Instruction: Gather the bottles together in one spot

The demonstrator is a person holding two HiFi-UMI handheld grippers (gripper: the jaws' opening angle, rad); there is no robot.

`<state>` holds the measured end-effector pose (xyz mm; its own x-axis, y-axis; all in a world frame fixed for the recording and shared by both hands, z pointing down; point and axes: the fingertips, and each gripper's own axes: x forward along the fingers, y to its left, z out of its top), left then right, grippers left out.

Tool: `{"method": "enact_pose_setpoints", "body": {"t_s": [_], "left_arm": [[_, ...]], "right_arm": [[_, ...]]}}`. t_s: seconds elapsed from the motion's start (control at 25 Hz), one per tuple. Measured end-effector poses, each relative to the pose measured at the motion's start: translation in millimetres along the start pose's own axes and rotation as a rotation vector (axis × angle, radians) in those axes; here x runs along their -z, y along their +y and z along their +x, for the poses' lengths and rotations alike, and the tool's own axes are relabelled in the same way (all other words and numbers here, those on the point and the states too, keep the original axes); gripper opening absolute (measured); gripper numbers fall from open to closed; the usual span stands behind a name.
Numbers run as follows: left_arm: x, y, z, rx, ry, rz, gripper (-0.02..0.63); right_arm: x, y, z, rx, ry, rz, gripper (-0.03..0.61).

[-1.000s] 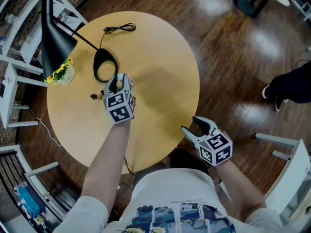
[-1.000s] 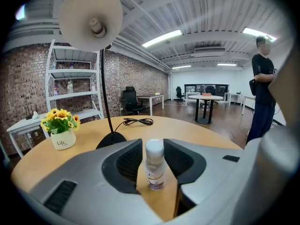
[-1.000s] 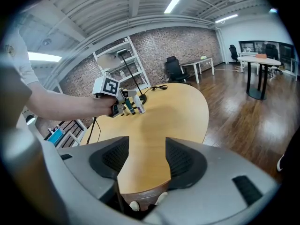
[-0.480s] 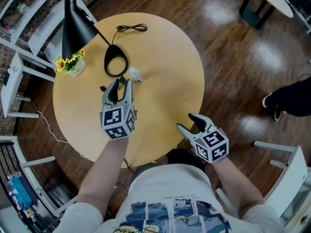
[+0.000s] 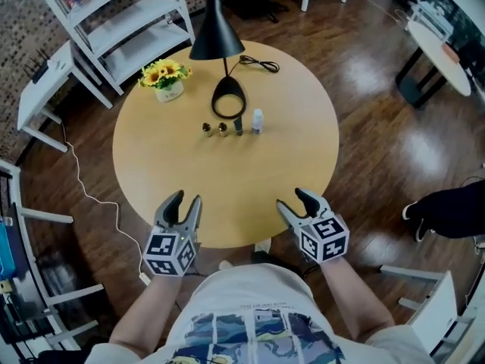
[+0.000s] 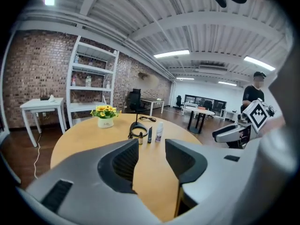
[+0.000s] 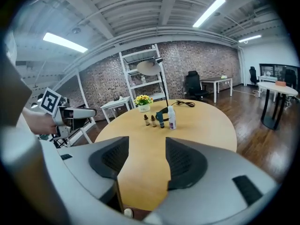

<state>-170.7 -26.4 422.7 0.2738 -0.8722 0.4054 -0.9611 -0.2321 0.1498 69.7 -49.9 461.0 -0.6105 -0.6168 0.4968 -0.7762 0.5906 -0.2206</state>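
At the near edge of the table, the left gripper is held with its jaws partly apart, just opened wider, and nothing is gripped. Well beyond it, the bottles are lined up beside the lamp base; the slim dark one is possibly a bottle too. The right gripper is likewise held open and empty.

Person in a white short-sleeved T-shirt printed with a blue-and-black graphic, with a grey plastic two-jaw left gripper and matching right gripper, each with dark ribbed pads and a white cube of black square markers
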Motion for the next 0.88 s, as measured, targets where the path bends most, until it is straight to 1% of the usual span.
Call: {"method": "enact_pose_setpoints", "body": {"t_s": [0.08,0.2,0.4,0.52,0.6,0.88], "left_arm": [[18.9,11.5,-31.2,-0.034,0.008,-0.040,0.163],[40.5,21.5,-70.4,-0.055,0.033,-0.056,0.164],[64.9,26.8,-108.6,-0.018,0.066,-0.062,0.164],[71.8,25.4,-122.8,0.021,0.062,-0.069,0.167],[76.2,27.1,-130.7,0.037,0.059,-0.059,0.173],[96.2,37.0,-162.7,0.019,0.065,-0.037,0.173]], "right_arm": [[4.1,14.4,-7.7,0.003,0.005,-0.016,0.270],[13.4,37.5,-19.1,0.017,0.016,-0.017,0.270],[19.7,77.3,-30.4,0.047,-0.004,-0.032,0.270],[29.6,90.1,-43.3,0.079,-0.013,-0.030,0.270],[37.6,94.3,-53.6,0.104,-0.019,-0.024,0.270],[64.5,103.5,-87.0,0.168,-0.024,0.005,0.270]]}}
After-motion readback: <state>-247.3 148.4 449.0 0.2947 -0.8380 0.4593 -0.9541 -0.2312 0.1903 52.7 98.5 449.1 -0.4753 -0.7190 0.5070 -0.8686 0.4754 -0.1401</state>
